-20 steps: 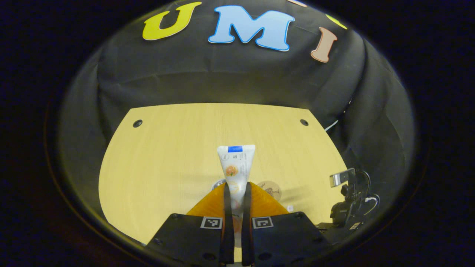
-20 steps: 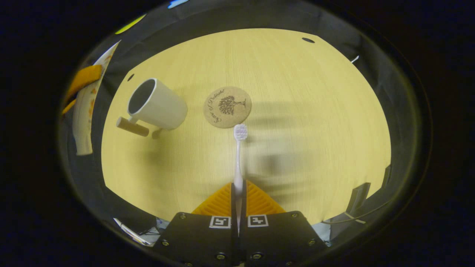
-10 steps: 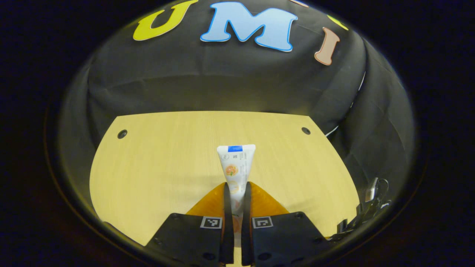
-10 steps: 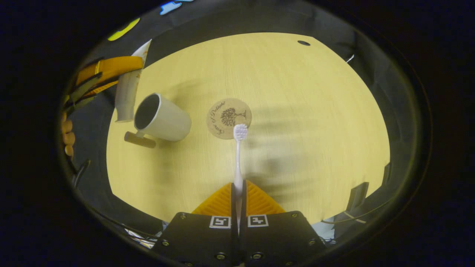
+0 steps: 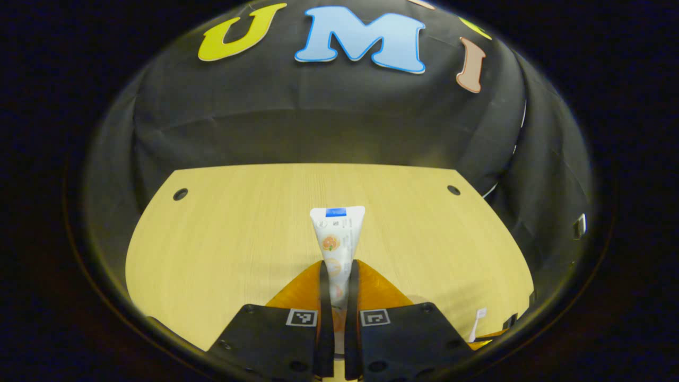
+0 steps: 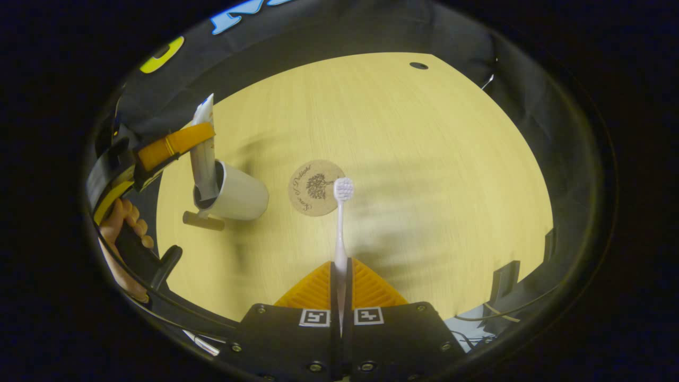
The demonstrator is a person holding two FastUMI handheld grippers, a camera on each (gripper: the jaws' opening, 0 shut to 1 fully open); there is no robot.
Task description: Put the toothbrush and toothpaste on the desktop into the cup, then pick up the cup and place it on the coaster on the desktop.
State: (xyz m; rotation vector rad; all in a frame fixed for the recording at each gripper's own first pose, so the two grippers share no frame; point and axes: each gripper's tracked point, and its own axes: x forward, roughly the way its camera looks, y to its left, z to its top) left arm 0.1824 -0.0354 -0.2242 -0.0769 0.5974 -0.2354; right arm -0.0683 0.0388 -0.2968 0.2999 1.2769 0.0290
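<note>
If you let go of the toothpaste tube (image 6: 201, 154) while it leans, it could knock the white cup (image 6: 233, 193) over or catch its rim, since its lower end is only just inside the mouth at centre left. Your left gripper (image 5: 337, 276) is clamped on the tube, held nearly upright. Your right gripper (image 6: 340, 276) pinches the toothbrush (image 6: 340, 223) handle at lower centre, head hovering beside the cork coaster (image 6: 313, 187).

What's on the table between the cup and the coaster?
Nothing: in the right gripper view, bare desktop separates the cup from the coaster.
</note>
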